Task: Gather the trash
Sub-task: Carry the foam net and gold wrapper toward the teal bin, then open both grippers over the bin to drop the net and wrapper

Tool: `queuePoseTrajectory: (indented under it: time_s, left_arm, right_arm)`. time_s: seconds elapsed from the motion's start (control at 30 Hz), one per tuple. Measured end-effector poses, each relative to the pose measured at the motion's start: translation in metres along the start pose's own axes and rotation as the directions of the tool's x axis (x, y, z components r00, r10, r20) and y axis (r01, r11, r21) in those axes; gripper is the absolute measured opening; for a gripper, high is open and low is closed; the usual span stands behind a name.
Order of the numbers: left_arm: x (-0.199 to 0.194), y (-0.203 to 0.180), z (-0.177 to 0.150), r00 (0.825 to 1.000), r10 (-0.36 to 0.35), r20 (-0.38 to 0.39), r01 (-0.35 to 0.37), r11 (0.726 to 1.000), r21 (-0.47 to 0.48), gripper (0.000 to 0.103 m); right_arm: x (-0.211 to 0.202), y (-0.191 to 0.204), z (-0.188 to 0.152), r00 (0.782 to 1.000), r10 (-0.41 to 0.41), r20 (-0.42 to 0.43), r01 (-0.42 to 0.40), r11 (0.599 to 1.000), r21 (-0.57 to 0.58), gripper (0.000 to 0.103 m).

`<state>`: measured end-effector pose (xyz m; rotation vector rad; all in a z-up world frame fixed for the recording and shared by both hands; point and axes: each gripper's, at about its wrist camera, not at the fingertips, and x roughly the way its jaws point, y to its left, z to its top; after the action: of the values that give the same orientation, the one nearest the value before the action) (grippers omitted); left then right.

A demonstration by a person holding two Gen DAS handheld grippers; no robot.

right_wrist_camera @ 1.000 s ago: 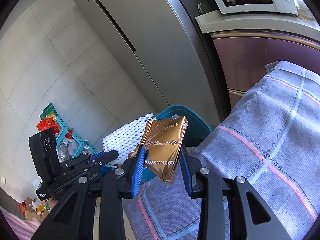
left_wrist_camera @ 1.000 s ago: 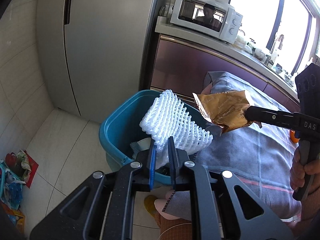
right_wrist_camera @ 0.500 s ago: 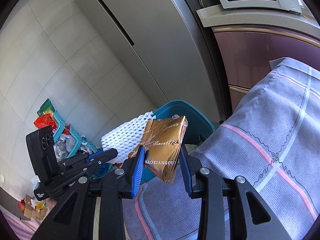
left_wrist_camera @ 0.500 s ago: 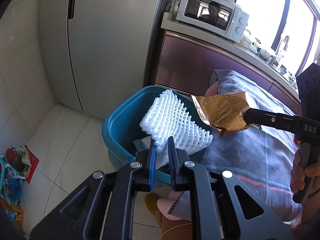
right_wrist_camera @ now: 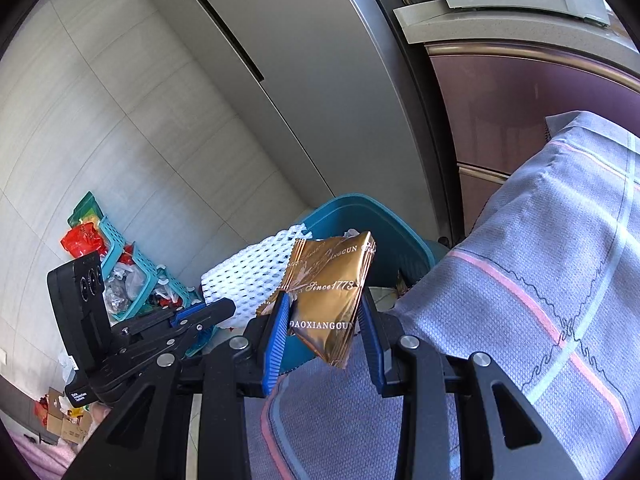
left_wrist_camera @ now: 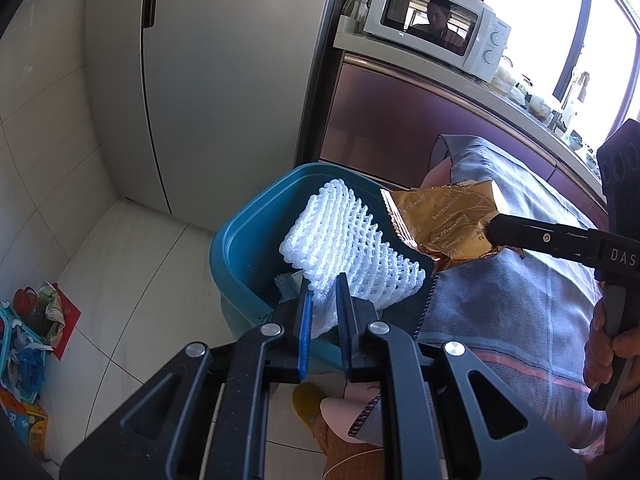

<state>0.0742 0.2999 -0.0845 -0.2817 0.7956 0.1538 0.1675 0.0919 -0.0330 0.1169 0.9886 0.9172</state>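
Observation:
My left gripper (left_wrist_camera: 323, 292) is shut on a white foam fruit net (left_wrist_camera: 348, 252) and holds it over the blue trash bin (left_wrist_camera: 240, 240). My right gripper (right_wrist_camera: 324, 304) is shut on a gold snack wrapper (right_wrist_camera: 330, 292) and holds it beside the net, at the bin's near rim. The wrapper (left_wrist_camera: 436, 220) and the right gripper's finger (left_wrist_camera: 532, 236) show in the left wrist view. The net (right_wrist_camera: 248, 272), the bin (right_wrist_camera: 384, 220) and the left gripper (right_wrist_camera: 216, 310) show in the right wrist view. Some trash lies in the bin.
A table with a grey-blue checked cloth (left_wrist_camera: 520, 304) stands right of the bin. A grey fridge (left_wrist_camera: 224, 80) and a purple cabinet (left_wrist_camera: 400, 128) with a microwave (left_wrist_camera: 436, 48) stand behind. A teal basket with clutter (right_wrist_camera: 136, 276) sits on the tiled floor at the left.
Both grippers have moved a little further over the bin with their loads. The bin sits more to the centre of both views.

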Motion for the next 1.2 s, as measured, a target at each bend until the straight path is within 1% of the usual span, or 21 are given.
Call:
queuePoseTrajectory:
  time_s: [0.87,0.93,1.0,1.2]
  left_arm:
    - [0.026,-0.004,-0.001,0.998,0.037,-0.041,-0.038,0.999,-0.016,0.012]
    - [0.027,-0.003,-0.001,0.998,0.036,-0.043,-0.037,0.999,-0.019,0.012]
    - [0.03,-0.003,-0.001,0.998,0.036,-0.047,-0.037,0.999,-0.024,0.013]
    - [0.04,-0.003,0.0,0.997,0.031,-0.067,-0.034,0.998,-0.044,0.014]
  right_arm:
    - [0.036,0.006,0.009,0.996,-0.053,-0.067,0.051,0.998,-0.022,0.034]
    - [0.039,0.008,0.01,0.996,-0.058,-0.072,0.056,0.998,-0.026,0.034]
    - [0.042,0.01,0.01,0.995,-0.067,-0.075,0.066,0.997,-0.027,0.038]
    - [0.052,0.015,0.012,0.992,-0.092,-0.089,0.088,0.995,-0.046,0.038]
